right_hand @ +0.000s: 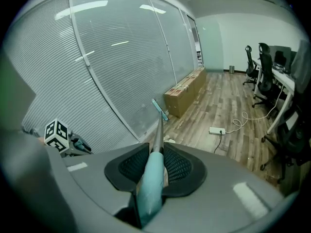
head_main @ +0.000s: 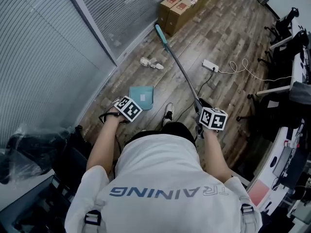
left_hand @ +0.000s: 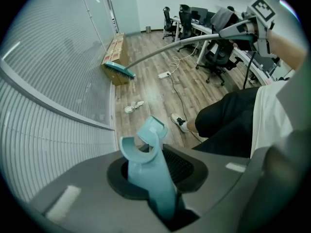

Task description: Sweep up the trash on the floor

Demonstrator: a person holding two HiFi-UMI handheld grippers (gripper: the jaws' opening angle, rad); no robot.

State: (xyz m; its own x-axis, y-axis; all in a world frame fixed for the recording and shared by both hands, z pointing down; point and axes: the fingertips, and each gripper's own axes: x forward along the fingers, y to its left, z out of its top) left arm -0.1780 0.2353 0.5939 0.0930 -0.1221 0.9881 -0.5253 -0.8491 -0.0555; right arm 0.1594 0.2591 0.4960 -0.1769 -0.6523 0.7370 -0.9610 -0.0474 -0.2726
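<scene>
- Office room with a wood plank floor (head_main: 228, 38); a glass wall with blinds (head_main: 43, 57) is running along the left, and cardboard boxes (head_main: 182, 6) are sitting at its base at the far end.
- Trash (head_main: 151, 62), a small pale crumpled scrap, is lying on the floor near the wall, between the broom head and the dustpan (head_main: 141, 97).
- Left gripper (head_main: 127, 108) is clamping the teal dustpan handle (left_hand: 151, 171); the pan is hanging just ahead of it.
- Right gripper (head_main: 212, 119) is gripping the broom (head_main: 181, 69) at its teal grip end; the shaft is reaching forward and the head is sitting near the boxes, past the trash.
- Power strip (head_main: 210, 65) with white cable is lying to the right of the shaft; office chairs (left_hand: 216, 52) are standing along the desks on the right.
</scene>
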